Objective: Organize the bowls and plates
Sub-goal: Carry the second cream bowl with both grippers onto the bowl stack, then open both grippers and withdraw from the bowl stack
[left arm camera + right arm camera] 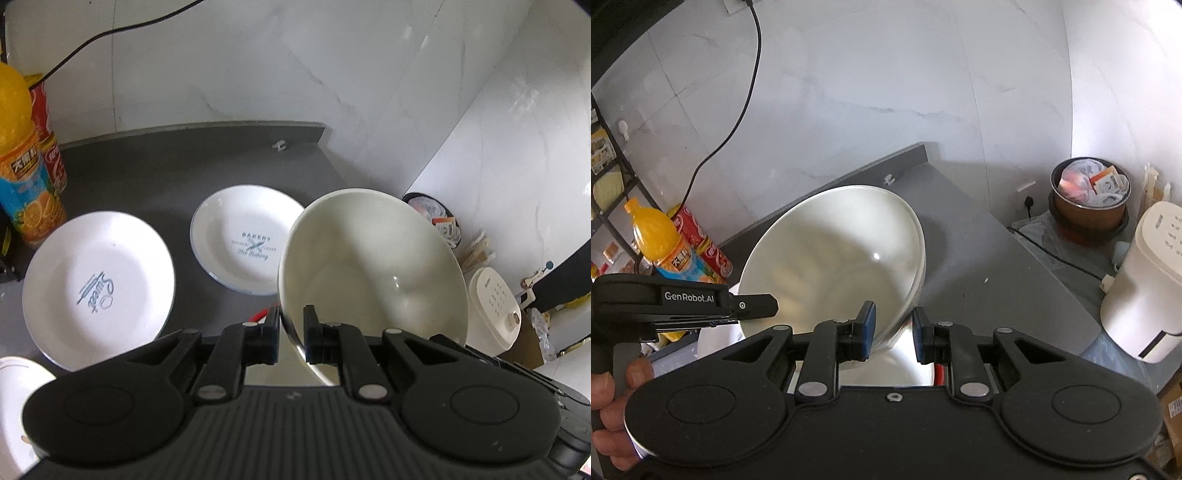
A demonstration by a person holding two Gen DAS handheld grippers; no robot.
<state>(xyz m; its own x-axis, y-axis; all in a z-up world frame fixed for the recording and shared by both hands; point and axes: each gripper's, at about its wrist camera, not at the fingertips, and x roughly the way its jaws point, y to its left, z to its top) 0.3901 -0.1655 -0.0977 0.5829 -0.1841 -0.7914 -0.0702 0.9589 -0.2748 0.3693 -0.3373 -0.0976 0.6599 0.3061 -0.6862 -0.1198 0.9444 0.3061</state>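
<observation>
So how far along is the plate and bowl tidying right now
Nothing looks stacked yet. In hand: the left gripper pinches the rim of a tilted white bowl, and the right gripper straddles the rim of a bowl, whether the same one is unclear. Left: the "Sweet" plate and "Bakery" plate lie apart on the grey counter, a third plate at the edge.

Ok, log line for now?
left hand-held gripper: shut on white bowl rim | right hand-held gripper: open astride rim | bowl tilted, lifted | two printed plates on counter
</observation>
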